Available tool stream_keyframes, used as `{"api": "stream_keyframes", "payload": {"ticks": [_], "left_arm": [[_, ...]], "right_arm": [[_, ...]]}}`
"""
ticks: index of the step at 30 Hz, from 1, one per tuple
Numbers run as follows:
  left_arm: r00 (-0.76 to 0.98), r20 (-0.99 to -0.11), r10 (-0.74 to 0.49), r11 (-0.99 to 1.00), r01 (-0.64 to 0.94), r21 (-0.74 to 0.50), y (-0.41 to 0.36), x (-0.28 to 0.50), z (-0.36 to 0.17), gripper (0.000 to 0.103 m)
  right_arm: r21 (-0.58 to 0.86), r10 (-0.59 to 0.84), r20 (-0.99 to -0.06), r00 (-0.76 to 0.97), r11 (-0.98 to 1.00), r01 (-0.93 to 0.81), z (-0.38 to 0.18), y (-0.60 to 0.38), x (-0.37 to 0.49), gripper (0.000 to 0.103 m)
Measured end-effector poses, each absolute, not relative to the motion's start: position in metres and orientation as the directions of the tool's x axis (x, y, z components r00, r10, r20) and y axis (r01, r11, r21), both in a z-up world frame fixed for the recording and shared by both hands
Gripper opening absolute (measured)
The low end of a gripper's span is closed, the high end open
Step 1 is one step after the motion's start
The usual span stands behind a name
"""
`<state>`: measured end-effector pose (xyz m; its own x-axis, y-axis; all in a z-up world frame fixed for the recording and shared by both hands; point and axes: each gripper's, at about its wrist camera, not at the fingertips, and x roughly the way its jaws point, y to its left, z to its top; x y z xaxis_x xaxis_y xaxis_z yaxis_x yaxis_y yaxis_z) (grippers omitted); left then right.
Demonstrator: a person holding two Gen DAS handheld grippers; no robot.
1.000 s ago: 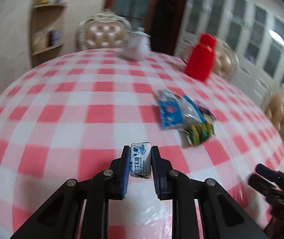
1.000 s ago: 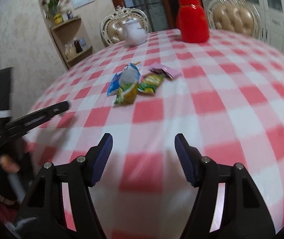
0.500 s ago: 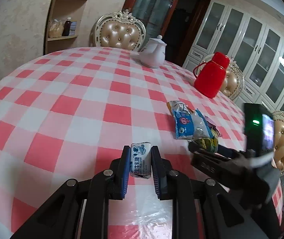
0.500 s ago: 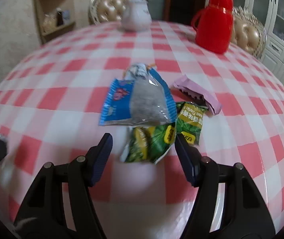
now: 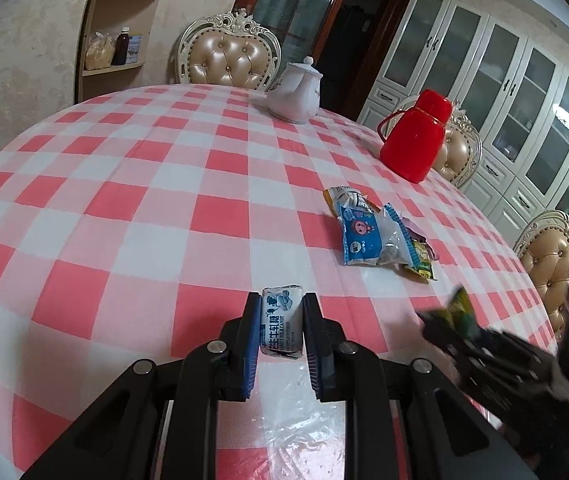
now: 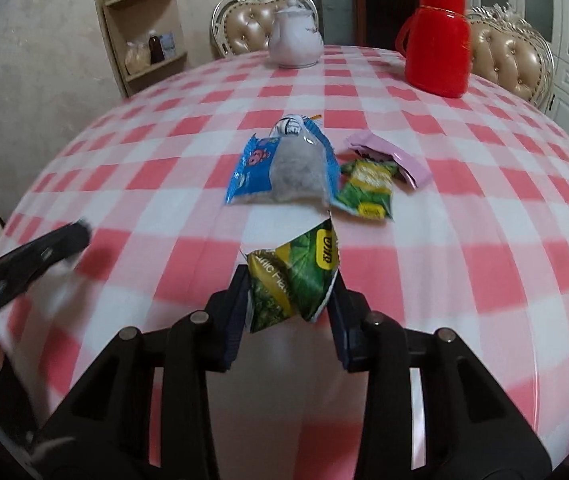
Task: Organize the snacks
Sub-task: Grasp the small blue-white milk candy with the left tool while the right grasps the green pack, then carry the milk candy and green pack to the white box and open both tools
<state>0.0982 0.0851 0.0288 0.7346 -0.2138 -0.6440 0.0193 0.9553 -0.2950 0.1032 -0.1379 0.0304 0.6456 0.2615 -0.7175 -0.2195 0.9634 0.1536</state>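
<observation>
My left gripper [image 5: 280, 320] is shut on a small white and blue milk candy pack [image 5: 281, 322], held just above the checked tablecloth [image 5: 124, 216]. In the right wrist view my right gripper [image 6: 290, 292] has a green snack packet [image 6: 294, 280] between its pads; the jaws are closing on it and it is lifted off the cloth. Beyond it lie a blue snack bag [image 6: 284, 172], a second green packet [image 6: 366, 188] and a pink wrapper [image 6: 388, 154]. The blue snack bag [image 5: 372, 236] also shows in the left wrist view, with the blurred right gripper [image 5: 456, 316] at the right.
A white teapot [image 6: 294, 42] and a red thermos jug [image 6: 438, 38] stand at the table's far side. Padded chairs [image 6: 512, 56] ring the table. A corner shelf [image 6: 144, 40] with jars is at the back left. The left gripper [image 6: 28, 264] shows blurred at the left.
My right gripper moved in over the snack pile, its jaws narrowed onto a green packet, and it pulled the packet back off the pile. The left gripper kept its hold on the candy pack.
</observation>
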Motion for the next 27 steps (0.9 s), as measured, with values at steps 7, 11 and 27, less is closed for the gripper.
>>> {"api": "stream_keyframes", "payload": {"ticks": [7,11,27], "left_arm": [[0.729,-0.646,-0.225,0.955,0.035,-0.293,0.081,0.098,0.026,0.021],[0.738,-0.641,-0.21,0.963,0.044,-0.265,0.077,0.097,0.028,0.021],[0.779,-0.616,-0.116,0.984,0.007,-0.177,0.062,0.044,0.036,0.021]], "right_arm": [[0.237,0.326,-0.666,0.671,0.945,-0.224,0.04,-0.153,0.051,0.041],[0.271,0.341,-0.654,0.675,0.939,-0.211,0.04,-0.16,0.031,0.041],[0.293,0.364,-0.642,0.675,0.93,-0.223,0.044,-0.159,0.019,0.041]]}}
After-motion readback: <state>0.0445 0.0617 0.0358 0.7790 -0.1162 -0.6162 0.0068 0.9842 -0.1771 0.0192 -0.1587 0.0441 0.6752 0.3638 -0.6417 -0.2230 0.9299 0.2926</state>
